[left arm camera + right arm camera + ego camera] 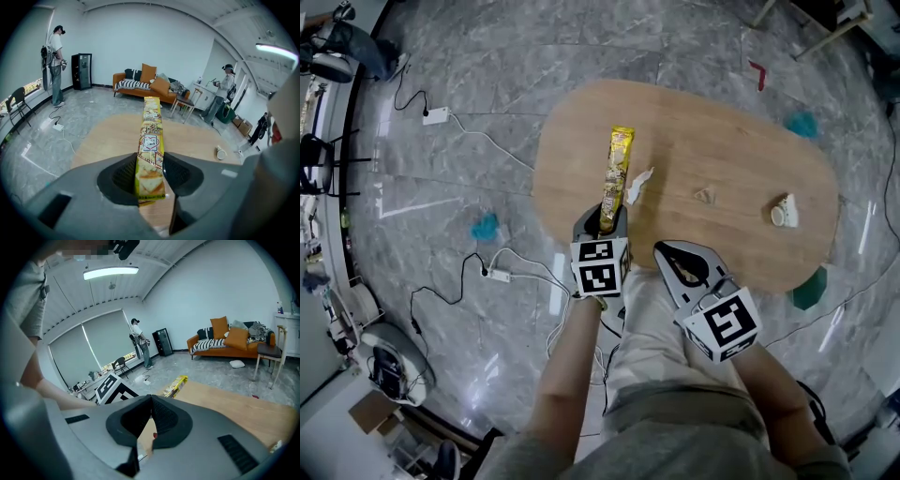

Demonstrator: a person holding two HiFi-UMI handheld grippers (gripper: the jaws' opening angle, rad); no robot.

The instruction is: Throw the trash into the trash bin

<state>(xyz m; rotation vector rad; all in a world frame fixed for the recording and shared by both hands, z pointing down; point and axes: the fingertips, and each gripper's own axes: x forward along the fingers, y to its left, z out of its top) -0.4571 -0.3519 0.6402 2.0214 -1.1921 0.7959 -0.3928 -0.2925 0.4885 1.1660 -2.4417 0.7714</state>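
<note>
Grey marble floor surrounds an oval wooden table [741, 141] in the head view. Our left gripper [609, 211] clamps a long yellow snack wrapper [620, 161] by its near end; the rest runs out beyond the fingertips, over the tabletop. A crumpled white scrap [639, 183] lies just right of the wrapper. Our right gripper [664, 251] sits beside the left, its fingers pressed together.

Through the left gripper view, both pads press the wrapper's sides. We see a heart-shaped emblem and pictured toast slices on it, but the lettering is too small to read, and its lower end is cut off behind the jaws.

Through the right gripper view, the fingertips meet on nothing. The wrapper's far end shows past them.
</note>
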